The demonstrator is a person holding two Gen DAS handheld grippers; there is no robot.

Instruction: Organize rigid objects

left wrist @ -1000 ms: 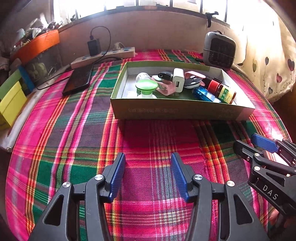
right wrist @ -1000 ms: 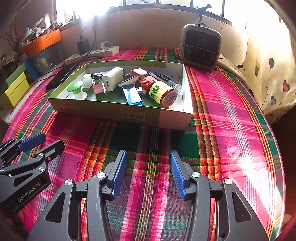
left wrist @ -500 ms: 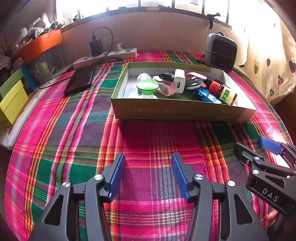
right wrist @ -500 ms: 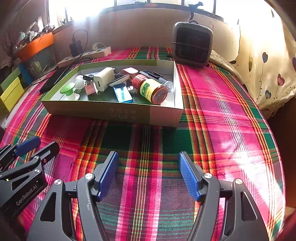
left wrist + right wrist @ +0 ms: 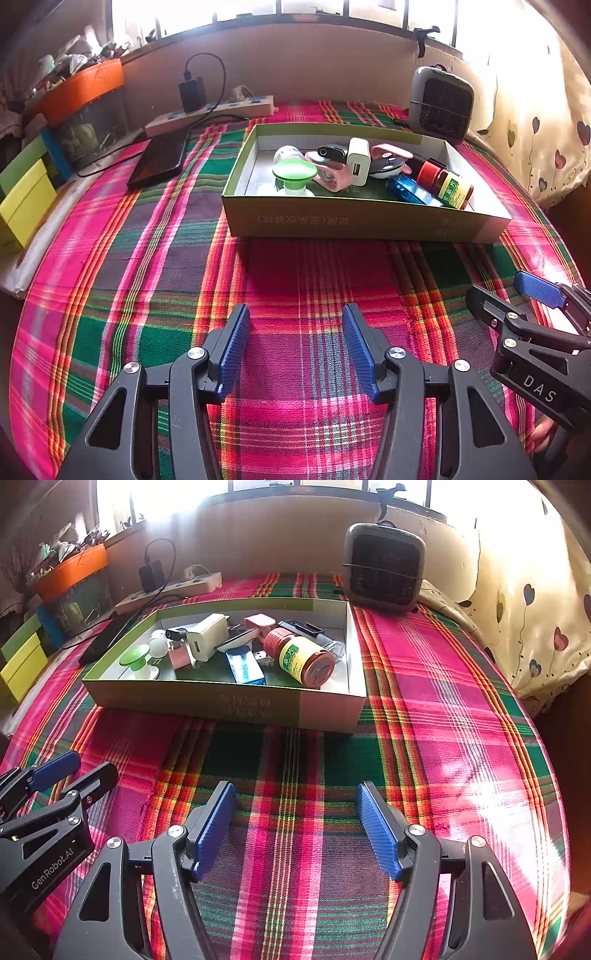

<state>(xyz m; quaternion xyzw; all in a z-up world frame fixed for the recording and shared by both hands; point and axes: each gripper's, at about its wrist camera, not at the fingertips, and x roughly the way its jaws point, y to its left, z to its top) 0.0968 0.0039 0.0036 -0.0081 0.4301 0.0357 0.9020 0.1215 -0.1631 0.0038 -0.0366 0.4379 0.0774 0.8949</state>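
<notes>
While you hold both tools over the cloth, nothing sits between their pads.
Cloth: your plaid cloth [image 5: 295, 280] covers the whole surface.
Box: your green box [image 5: 192, 698] lies beyond both tools, holding the small things.
Right gripper [image 5: 297, 829]: jaws have just been opening, now spread wide, empty.
Left gripper [image 5: 295, 350]: spread, empty.
Jar: your red-capped jar [image 5: 301, 657] lies on its side in the box's right end.
Charger: your white charger [image 5: 207, 637] rests mid-box.

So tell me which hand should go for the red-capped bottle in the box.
Probably the right. The red-capped bottle lies at the box's right end, nearly straight ahead of the right gripper, which is open and empty. The left gripper faces the other end.
</notes>
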